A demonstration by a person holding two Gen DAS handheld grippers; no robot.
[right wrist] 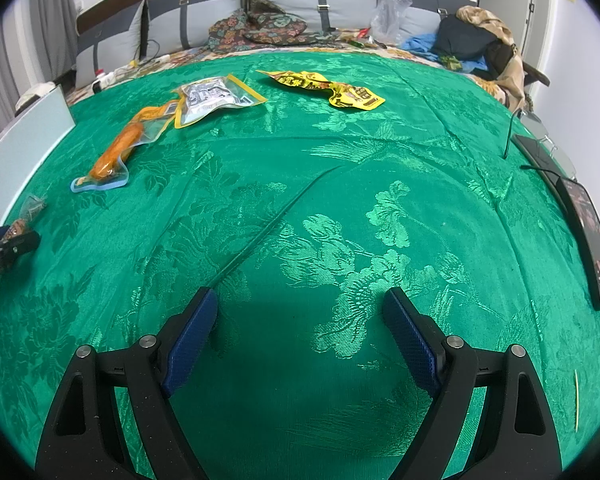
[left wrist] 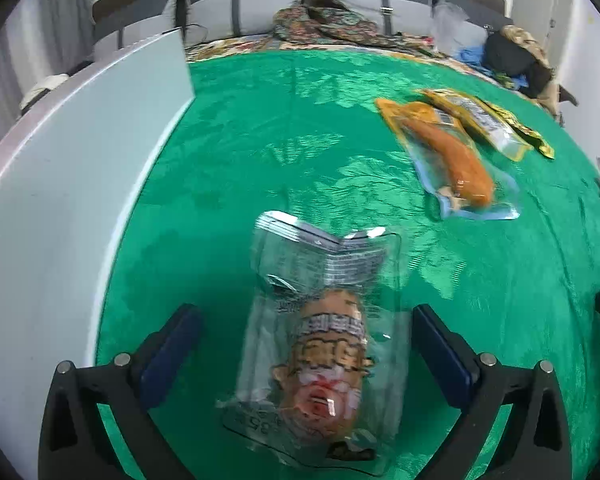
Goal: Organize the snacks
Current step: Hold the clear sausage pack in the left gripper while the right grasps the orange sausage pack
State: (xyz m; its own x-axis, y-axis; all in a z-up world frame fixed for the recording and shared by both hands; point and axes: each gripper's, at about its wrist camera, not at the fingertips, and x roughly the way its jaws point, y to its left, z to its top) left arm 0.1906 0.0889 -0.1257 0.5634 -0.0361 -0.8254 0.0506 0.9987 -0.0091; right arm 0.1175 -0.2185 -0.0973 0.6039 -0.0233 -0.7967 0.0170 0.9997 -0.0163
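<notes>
A bed covered by a green brocade bedspread (right wrist: 300, 208) is seen from both wrist views. The left hand-held gripper (left wrist: 306, 336) is held wide apart above the spread near its left edge, and a clear snack packet (left wrist: 324, 320) printed with a cartoon face lies between its blue pads (left wrist: 440, 356) without being pressed by either of them. This packet is blurred, so its print cannot be read. Just beside it, along the left edge of the bed, a pale white board (left wrist: 72, 184) is stood upright.

Farther toward the head of the bed, a clear packet holding an orange sausage-like snack (left wrist: 466, 168) is laid on the spread, and a yellow-edged packet with a white label (left wrist: 476, 120) is overlapped with its far end. In the right wrist view a crumpled yellow wrapper (right wrist: 328, 88) is seen near these two, apart from them.

The right hand-held gripper (right wrist: 300, 340) is spread wide over bare bedspread, with nothing between its pads. At the right edge of the bed a phone (right wrist: 592, 240) with a lit screen is laid. Grey pillows (right wrist: 320, 4) are propped against the headboard.
</notes>
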